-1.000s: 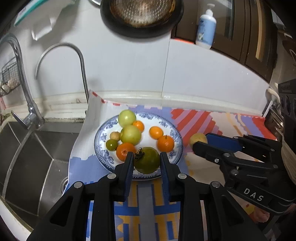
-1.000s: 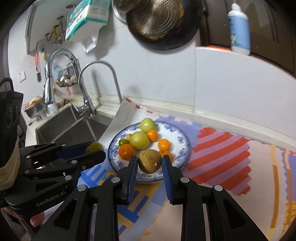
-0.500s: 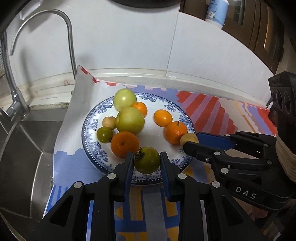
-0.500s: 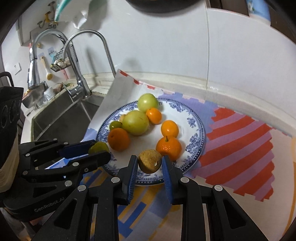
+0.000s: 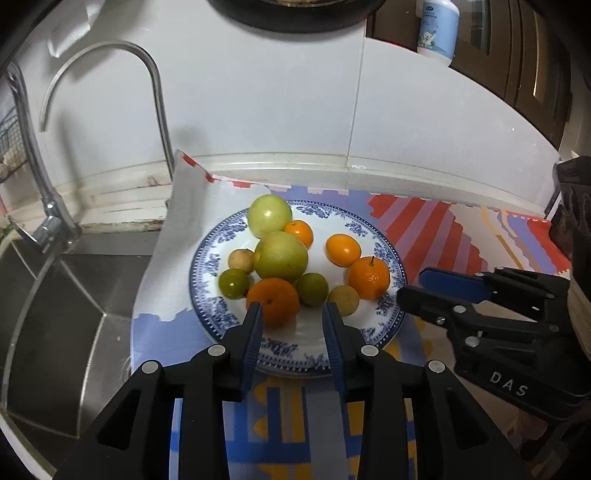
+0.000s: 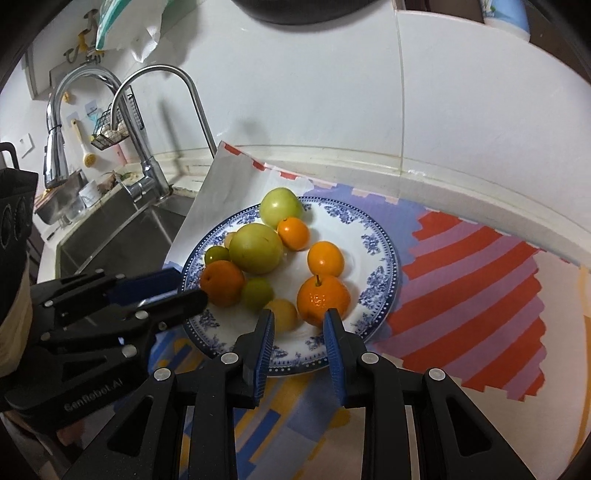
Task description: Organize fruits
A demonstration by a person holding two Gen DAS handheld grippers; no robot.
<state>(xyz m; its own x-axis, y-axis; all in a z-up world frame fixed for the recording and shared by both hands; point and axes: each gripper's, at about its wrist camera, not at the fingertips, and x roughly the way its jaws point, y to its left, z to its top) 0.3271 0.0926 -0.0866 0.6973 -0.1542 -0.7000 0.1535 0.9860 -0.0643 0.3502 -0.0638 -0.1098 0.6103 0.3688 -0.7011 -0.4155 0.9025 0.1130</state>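
A blue-and-white plate (image 5: 384, 254) (image 6: 373, 236) holds several fruits: green apples, oranges and small green and yellow ones. A small green fruit (image 5: 312, 288) (image 6: 257, 293) lies beside a big orange (image 5: 273, 300) (image 6: 221, 282). A small yellow-brown fruit (image 5: 343, 300) (image 6: 282, 314) lies next to a stemmed orange (image 5: 369, 277) (image 6: 323, 300). My left gripper (image 5: 293, 317) is open and empty at the plate's near rim. My right gripper (image 6: 299, 325) is open and empty, just behind the yellow-brown fruit. Each gripper also shows from the side in the other's view.
The plate stands on a patterned mat (image 5: 436, 221) (image 6: 480, 280). A steel sink (image 5: 55, 295) and tap (image 5: 155, 110) are at the left. A white tiled wall (image 6: 443, 110) runs behind. A lotion bottle (image 5: 437, 29) stands on the ledge above.
Both grippers opened and let go: the green fruit and the yellow-brown fruit now lie on the plate. Both grippers pulled back and up a little.
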